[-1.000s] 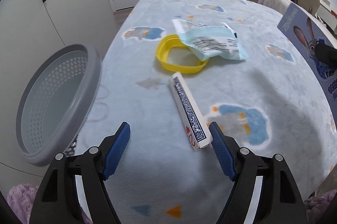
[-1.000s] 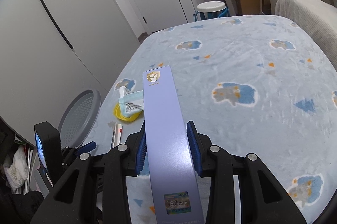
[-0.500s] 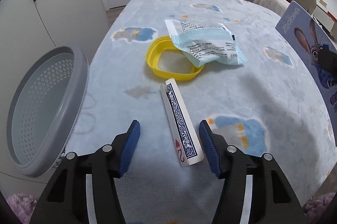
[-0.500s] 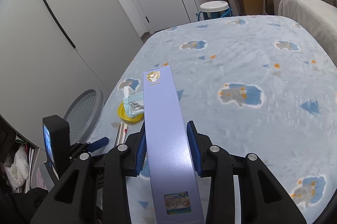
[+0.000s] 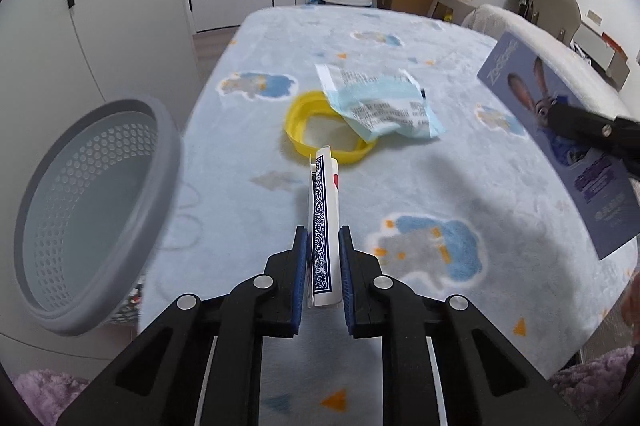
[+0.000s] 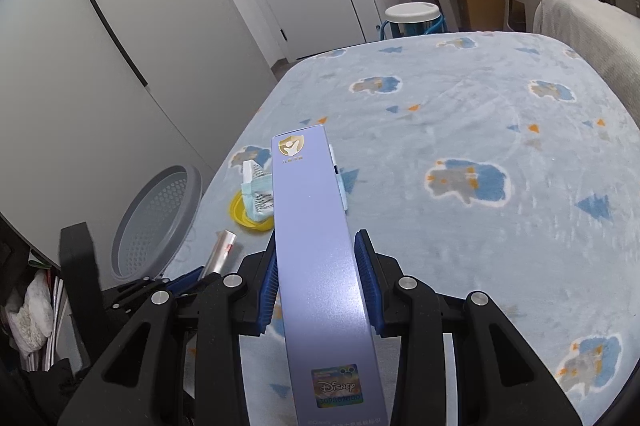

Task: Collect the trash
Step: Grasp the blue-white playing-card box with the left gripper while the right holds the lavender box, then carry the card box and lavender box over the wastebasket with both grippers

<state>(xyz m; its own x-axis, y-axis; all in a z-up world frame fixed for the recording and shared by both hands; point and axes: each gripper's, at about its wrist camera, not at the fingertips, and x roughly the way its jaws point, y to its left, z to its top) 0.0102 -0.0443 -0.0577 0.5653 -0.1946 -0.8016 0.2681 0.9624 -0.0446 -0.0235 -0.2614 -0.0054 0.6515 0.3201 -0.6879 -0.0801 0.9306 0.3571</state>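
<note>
The left gripper [image 5: 323, 258] squeezes the thin card box [image 5: 323, 226] and the right gripper [image 6: 316, 290] squeezes the purple box [image 6: 320, 246]; either could slip before reaching the gray basket [image 5: 92, 218].

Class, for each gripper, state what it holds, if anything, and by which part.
Left gripper: playing-card box, clamped across its near end. Right gripper: purple Disney box, gripped by its long side edges.

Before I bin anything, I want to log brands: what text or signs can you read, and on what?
"ZOOTOPIA": purple box, broad face.
"Disney": hologram sticker on that box's narrow side; number beneath too blurred.
Gold shield emblem: characters below unreadable.
Red heart: playing-card box.
Blue wrapper: print too small.
</note>
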